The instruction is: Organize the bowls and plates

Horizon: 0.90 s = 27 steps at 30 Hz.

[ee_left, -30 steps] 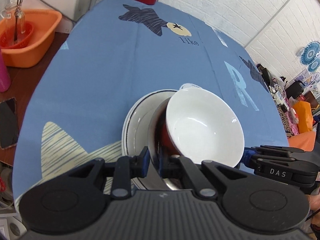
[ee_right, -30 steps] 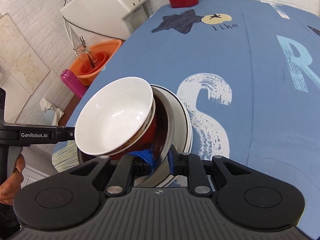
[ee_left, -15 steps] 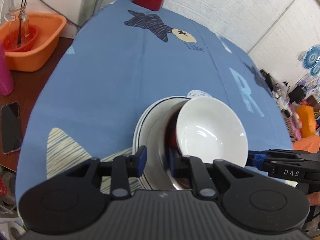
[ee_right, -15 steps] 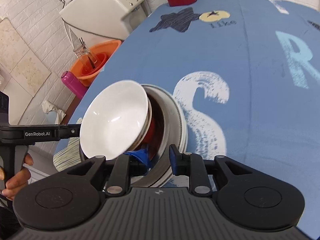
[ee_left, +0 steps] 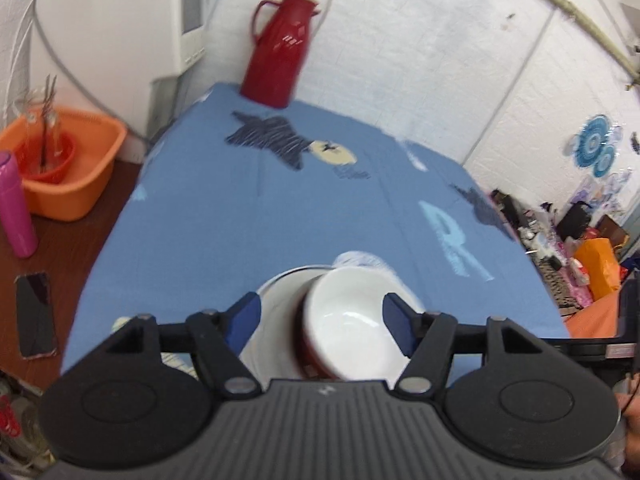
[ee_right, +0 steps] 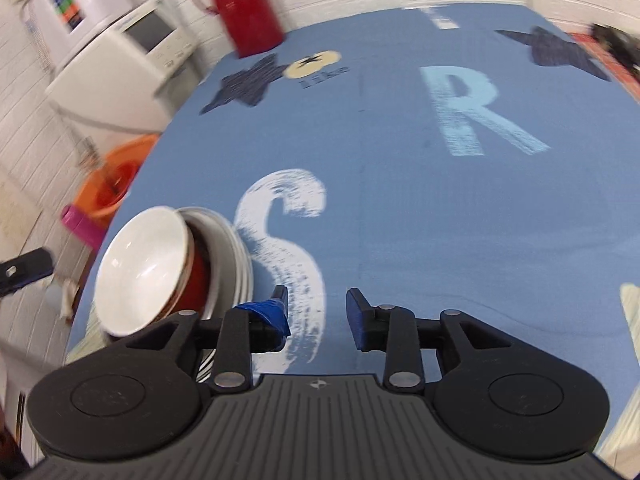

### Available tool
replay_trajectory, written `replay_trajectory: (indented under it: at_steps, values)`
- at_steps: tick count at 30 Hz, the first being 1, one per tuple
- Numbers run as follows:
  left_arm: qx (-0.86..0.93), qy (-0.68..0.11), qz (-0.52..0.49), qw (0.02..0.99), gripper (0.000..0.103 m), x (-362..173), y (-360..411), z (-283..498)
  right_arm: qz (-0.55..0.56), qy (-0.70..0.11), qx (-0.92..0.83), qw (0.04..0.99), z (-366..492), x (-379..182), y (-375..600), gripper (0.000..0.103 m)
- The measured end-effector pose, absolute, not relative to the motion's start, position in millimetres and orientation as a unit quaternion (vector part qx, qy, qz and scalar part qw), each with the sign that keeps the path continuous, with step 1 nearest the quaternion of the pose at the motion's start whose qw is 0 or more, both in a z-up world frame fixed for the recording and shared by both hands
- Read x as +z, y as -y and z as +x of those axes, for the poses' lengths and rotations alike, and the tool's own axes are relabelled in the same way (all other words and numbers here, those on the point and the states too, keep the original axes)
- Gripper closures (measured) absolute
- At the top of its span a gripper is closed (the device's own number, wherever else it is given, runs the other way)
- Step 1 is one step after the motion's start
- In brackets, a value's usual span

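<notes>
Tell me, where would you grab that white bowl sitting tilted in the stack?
Probably by its raised rim. The white bowl leans in a red bowl on the plates, so the high edge nearest the left gripper is exposed; one finger inside, one outside.

Left gripper (ee_left: 322,326) and right gripper (ee_right: 318,314) both spread wide.

Blue-clothed table (ee_left: 248,216) bears stacked dishes (ee_left: 280,300) and a red jug (ee_left: 280,48)

Tablecloth (ee_left: 248,216): blue, printed with stars and letters.
Red jug (ee_left: 280,48): upright at the far edge.
Orange basin (ee_left: 76,168): left, off the cloth.
Pink bottle (ee_left: 16,208): beside basin.
Phone (ee_left: 35,314): flat, near.
</notes>
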<state>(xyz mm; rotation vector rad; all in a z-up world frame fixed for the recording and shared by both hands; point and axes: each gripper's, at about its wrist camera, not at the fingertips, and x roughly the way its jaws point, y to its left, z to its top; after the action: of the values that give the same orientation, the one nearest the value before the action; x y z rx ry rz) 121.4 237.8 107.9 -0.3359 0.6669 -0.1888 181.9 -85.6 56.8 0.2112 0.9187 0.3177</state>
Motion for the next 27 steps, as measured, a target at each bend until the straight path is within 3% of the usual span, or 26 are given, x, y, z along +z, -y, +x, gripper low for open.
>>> replay_trajectory:
  at_steps: [11, 14, 20, 27]
  values:
    - [-0.118, -0.231, -0.124, 0.958, 0.031, 115, -125, 73, 0.240, -0.275, 0.185, 0.912, 128, 40, 101, 0.082]
    - [-0.118, -0.235, -0.087, 0.961, 0.031, 103, -102, 52, 0.227, -0.308, 0.175, 0.907, 124, 27, 105, 0.079]
    - [-0.100, -0.240, -0.043, 0.965, 0.031, 73, -76, 9, 0.255, -0.284, 0.131, 0.915, 90, 17, 134, 0.078]
    - [-0.080, -0.263, -0.010, 0.961, 0.031, 46, -67, -23, 0.276, -0.310, 0.091, 0.905, 55, 6, 151, 0.077]
